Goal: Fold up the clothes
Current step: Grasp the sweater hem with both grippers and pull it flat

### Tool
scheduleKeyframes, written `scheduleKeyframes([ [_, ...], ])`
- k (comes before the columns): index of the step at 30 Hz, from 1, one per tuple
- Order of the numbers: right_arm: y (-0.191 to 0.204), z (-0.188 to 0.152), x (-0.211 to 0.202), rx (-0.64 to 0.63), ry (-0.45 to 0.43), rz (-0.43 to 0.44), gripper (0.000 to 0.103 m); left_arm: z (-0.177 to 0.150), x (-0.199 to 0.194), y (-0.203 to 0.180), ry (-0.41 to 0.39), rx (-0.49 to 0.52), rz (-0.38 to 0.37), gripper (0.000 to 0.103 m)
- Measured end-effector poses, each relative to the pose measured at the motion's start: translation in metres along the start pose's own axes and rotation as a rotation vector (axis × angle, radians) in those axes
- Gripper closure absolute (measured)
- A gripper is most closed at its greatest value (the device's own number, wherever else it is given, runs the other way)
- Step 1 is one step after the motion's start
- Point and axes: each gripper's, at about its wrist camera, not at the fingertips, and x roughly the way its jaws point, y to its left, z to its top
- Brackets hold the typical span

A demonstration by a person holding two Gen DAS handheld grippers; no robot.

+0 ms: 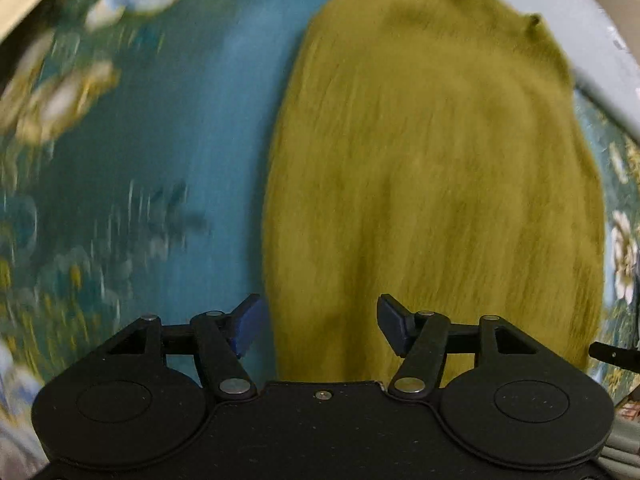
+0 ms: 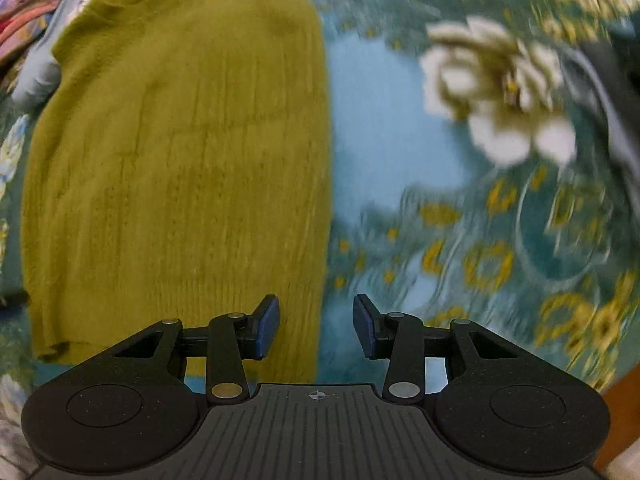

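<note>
My left gripper sits nearest in the left wrist view, its jaws spread wide with nothing between them. The blue pads hang above the near hem of the sweater: one pad is just off the sweater's left edge, over the bedspread, and the other is over the knit itself. I cannot tell whether either pad touches the cloth.

My right gripper is likewise open wide and holding nothing. Its left pad is over the sweater near the hem, and its right pad is past the sweater's right edge, over the bedspread.

The sweater is an olive-yellow ribbed knit lying flat on the bedspread, a narrow, straight-sided shape with no sleeve sticking out to either side. Its hem is closest to me and its neckline is at the far end. Beside the sweater on both sides the bedspread is plain blue; farther out from the sweater it turns teal with blurred cream flowers and small yellow motifs.

Beyond the sweater's neckline lies a pale blue-grey cloth. In the right wrist view, past the sweater's far left corner, there is a bit of pink and multicoloured fabric, too blurred to identify.
</note>
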Motion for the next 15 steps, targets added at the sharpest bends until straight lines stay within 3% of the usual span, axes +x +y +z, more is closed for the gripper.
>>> scheduleKeyframes([
  [7,0.013,-0.014,0.009,0.027,-0.014,0.029,0.066,-0.020,0.010,0.022,0.037,-0.132,0.000,0.042],
  [10,0.018,-0.017,0.013,0.018,-0.014,0.021,0.076,-0.021,0.011,0.025,0.026,-0.131,-0.032,0.045],
  [12,0.021,-0.013,0.016,0.011,-0.010,0.001,0.092,-0.019,0.012,0.024,0.018,-0.121,-0.052,0.053],
  [14,0.020,-0.014,0.015,0.010,-0.017,-0.002,0.094,-0.017,0.012,0.021,0.013,-0.109,-0.070,0.089],
  [15,0.020,-0.014,0.013,0.005,-0.024,-0.003,0.094,-0.016,0.011,0.020,0.010,-0.100,-0.078,0.097],
])
